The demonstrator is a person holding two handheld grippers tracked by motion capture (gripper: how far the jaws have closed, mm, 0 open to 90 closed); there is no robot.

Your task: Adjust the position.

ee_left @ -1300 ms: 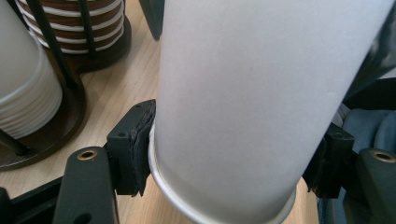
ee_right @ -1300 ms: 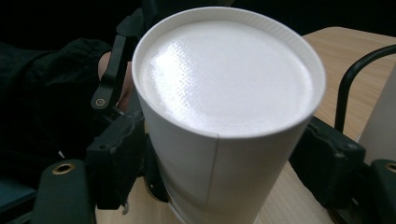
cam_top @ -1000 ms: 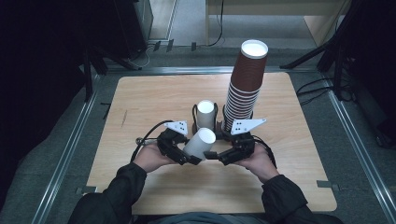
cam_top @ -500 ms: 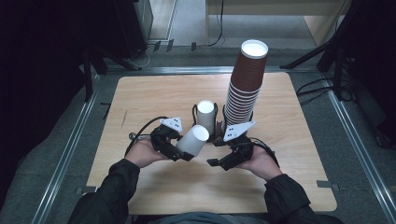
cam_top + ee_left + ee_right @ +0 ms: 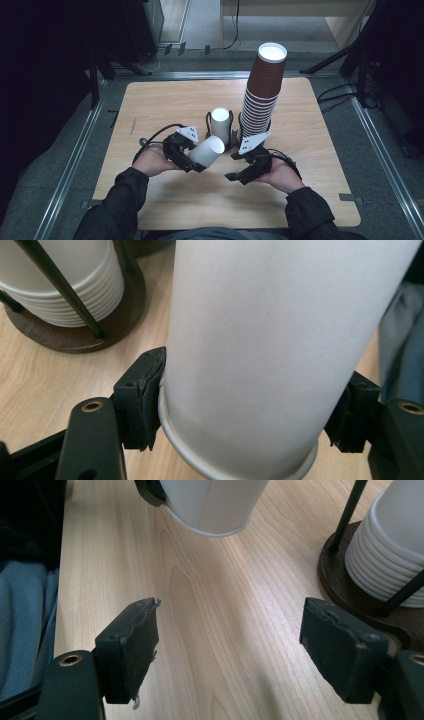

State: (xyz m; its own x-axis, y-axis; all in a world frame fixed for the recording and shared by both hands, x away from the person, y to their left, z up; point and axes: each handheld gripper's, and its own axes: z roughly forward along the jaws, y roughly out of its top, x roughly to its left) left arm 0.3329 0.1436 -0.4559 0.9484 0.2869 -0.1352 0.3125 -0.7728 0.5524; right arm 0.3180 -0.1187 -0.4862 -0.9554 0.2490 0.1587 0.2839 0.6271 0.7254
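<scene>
The left gripper [image 5: 245,410] has its two black jaws pinching a smooth white paper cup [image 5: 280,350] near its rolled rim, one jaw on each side; in the high view this cup [image 5: 207,151] lies tilted at the centre of the frame, just left of the right gripper [image 5: 240,172]. The right gripper's [image 5: 230,645] jaws are spread wide with bare wood between them, and the cup's rim [image 5: 210,510] hangs at the top of that view, well apart from them. A dark round wooden holder with thin black rods [image 5: 350,575] holds nested white cups [image 5: 390,555] at the right edge. Behind, right of centre in the high view, rises a tall stack of brown ribbed paper cups [image 5: 262,95]. The pale wood-grain tabletop [image 5: 150,105] lies open at left and along its near edge, with grey floor [image 5: 65,150] around it.
</scene>
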